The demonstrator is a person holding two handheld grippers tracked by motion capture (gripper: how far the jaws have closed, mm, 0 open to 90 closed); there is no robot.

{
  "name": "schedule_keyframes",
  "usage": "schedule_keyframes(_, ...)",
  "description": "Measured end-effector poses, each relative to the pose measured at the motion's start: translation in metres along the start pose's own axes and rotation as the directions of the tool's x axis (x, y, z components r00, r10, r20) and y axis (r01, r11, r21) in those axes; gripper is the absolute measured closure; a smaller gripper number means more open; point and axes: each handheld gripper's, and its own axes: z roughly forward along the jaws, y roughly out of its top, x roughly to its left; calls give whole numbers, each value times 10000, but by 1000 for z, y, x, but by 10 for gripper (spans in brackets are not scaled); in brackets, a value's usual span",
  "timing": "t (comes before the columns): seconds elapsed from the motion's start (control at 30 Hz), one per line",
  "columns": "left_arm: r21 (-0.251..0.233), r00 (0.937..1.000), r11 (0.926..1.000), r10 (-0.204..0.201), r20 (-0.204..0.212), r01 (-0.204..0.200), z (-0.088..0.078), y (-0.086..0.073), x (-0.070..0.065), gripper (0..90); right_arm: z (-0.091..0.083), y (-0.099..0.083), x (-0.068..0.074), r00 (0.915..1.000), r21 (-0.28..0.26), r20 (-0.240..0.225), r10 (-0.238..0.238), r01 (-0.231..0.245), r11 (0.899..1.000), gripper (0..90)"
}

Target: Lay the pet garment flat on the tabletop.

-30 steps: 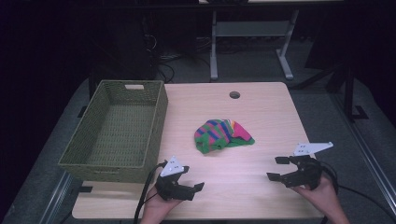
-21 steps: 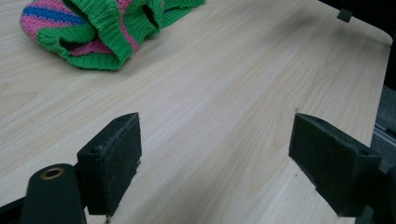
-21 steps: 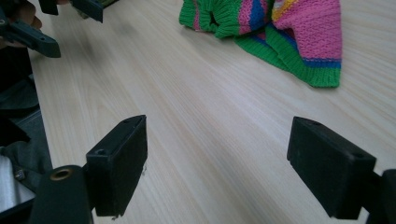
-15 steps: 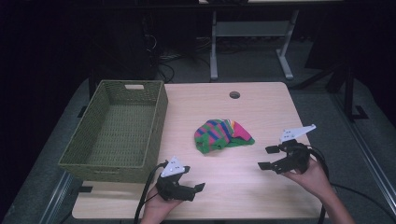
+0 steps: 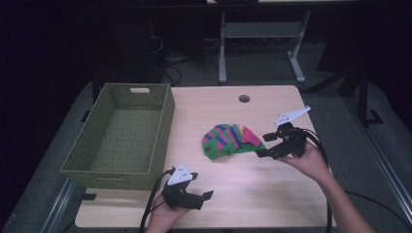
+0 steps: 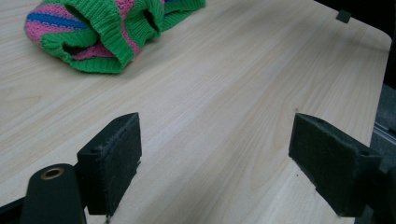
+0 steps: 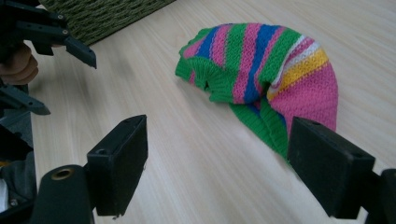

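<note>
Right gripper [image 5: 265, 144]: jaws spread wide, nothing between them, held just above the table [image 5: 272, 194] at the right edge of the knitted garment [image 5: 231, 141]. In the right gripper view, one pad [image 7: 119, 163] over bare wood, the other close to the garment's green hem, touching or not cannot be told.

Left gripper [image 5: 206, 195]: jaws likewise spread, empty, low over the near edge of the table, well apart from the garment. In the left gripper view, pads [image 6: 112, 158] framing bare wood, garment lying beyond.

Garment: striped knit, green, pink, blue, yellow, bunched in a heap near table centre.

Woven green basket [image 5: 90, 162]: at table's left, near the left gripper, nothing seen inside.
</note>
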Motion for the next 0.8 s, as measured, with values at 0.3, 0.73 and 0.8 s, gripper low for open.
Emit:
schedule_keyframes(0.3,66,10000,10000,17,17,-17,1,0,1,167,11,25,-2,9993,383,-76,-375,378,9986,210)
schedule_keyframes(0.73,-41,9999,10000,-6,112,7,-1,1,1,167,43,55,-5,9988,1216,-140,-470,483,9914,212)
schedule_keyframes(0.8,-62,10000,10000,-22,94,23,-1,0,1,167,49,60,-3,9984,1250,-79,-561,566,9905,216)
